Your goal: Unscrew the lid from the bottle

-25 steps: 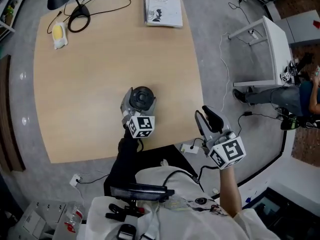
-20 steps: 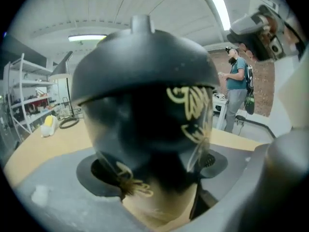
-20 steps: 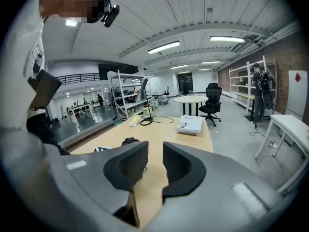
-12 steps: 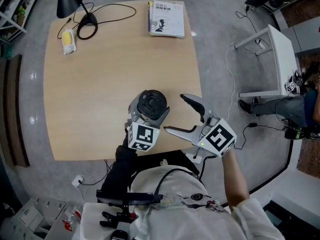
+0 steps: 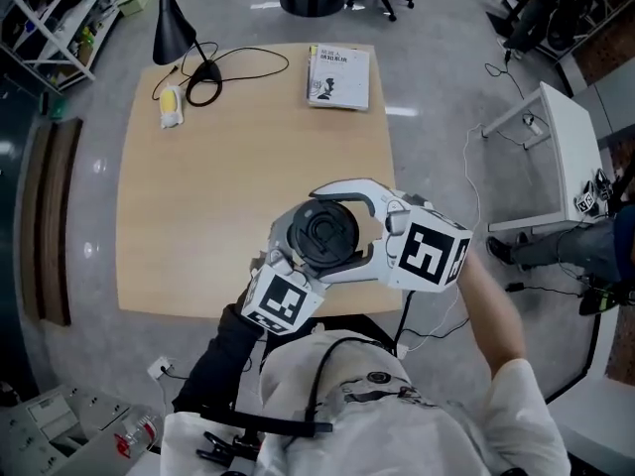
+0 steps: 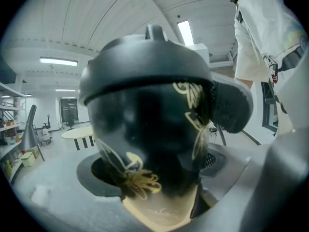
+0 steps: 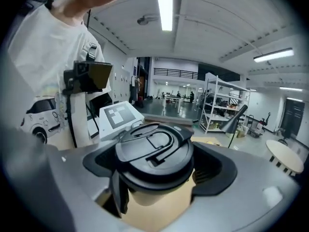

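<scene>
My left gripper is shut on the body of a black bottle with gold markings and holds it upright, raised above the wooden table. The black lid sits on top of the bottle, with a folded handle showing on it. My right gripper reaches in from the right, one jaw on either side of the lid. Its jaws are opening; the lid lies between them with a gap at the pads. One right pad shows beside the bottle's shoulder.
A black desk lamp with its cord, a yellow object and a book lie at the table's far edge. A white side table and a seated person's legs are off to the right.
The bottle has risen toward the head camera in my left gripper. My right gripper swung in from beyond the table's right edge, opened wide and now straddles the lid.
</scene>
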A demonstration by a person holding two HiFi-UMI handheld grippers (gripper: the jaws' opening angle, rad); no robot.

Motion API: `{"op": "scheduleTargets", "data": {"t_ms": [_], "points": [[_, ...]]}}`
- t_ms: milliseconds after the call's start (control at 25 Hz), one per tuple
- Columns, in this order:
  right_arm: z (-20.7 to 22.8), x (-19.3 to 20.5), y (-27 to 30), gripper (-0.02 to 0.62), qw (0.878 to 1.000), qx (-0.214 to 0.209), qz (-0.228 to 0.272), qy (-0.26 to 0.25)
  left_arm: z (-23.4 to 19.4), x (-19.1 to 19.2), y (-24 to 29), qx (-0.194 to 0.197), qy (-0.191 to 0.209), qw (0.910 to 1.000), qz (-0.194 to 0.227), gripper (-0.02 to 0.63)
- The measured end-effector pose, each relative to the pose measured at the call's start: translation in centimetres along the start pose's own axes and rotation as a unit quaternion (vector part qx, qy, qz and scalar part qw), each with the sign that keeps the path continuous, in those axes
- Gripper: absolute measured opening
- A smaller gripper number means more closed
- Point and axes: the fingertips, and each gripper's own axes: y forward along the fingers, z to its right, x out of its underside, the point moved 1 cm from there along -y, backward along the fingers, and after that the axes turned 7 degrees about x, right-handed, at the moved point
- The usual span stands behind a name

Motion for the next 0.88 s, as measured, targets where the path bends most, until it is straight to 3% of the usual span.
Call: {"op": "scheduleTargets", "data": {"t_ms": [160,280,360,440,520,560,600,680,720,800,880], "points": [[-0.3,-2.3,-1.1,0.463,0.999,-0.025,0.044,-0.014,0.6,-2.3,-0.6,0.035,0.006,0.9992,0.019,0.443],[-1.4,-3.6,-2.8,0.463,0.994,-0.082,0.056,-0.04,2.7,-4.3,-0.8,0.107,0.02,0.9937,0.025,0.442],[-3.1,-4.1,-4.2,0.464,0.983,-0.159,0.06,-0.063,5.3,-5.4,-1.1,0.188,0.027,0.9815,0.028,0.442],[-4.8,-4.9,-5.6,0.465,0.965,-0.241,0.083,-0.067,8.0,-6.6,-1.7,0.266,0.018,0.963,0.042,0.442],[-5.2,-5.6,-6.3,0.466,0.958,-0.27,0.091,-0.044,8.8,-7.6,-2.1,0.294,-0.004,0.9538,0.061,0.442],[-4.6,-5.5,-6.4,0.47,0.965,-0.25,0.081,-0.026,8.4,-7.6,-2.1,0.284,-0.014,0.9566,0.065,0.441],[-3.7,-5.2,-6.6,0.512,0.976,-0.205,0.07,-0.008,7.4,-7.2,-2.0,0.255,-0.019,0.9649,0.06,0.44],[-1.6,-4.8,-6.5,0.54,0.995,-0.073,0.062,0.03,4.6,-5.6,-1.9,0.153,-0.007,0.9878,0.031,0.44],[-0.7,-4.5,-6.1,0.54,0.997,-0.007,0.063,0.053,3.1,-4.6,-1.9,0.093,0.008,0.9955,0.011,0.44],[-0.1,-3.9,-4.3,0.538,0.992,0.08,0.056,0.082,1.1,-3.2,-1.9,0.008,0.036,0.9991,-0.022,0.44],[-0.3,-3.6,-2.2,0.501,0.991,0.104,0.055,0.06,0.9,-2.8,-1.6,-0.009,0.041,0.9986,-0.033,0.44]]}}
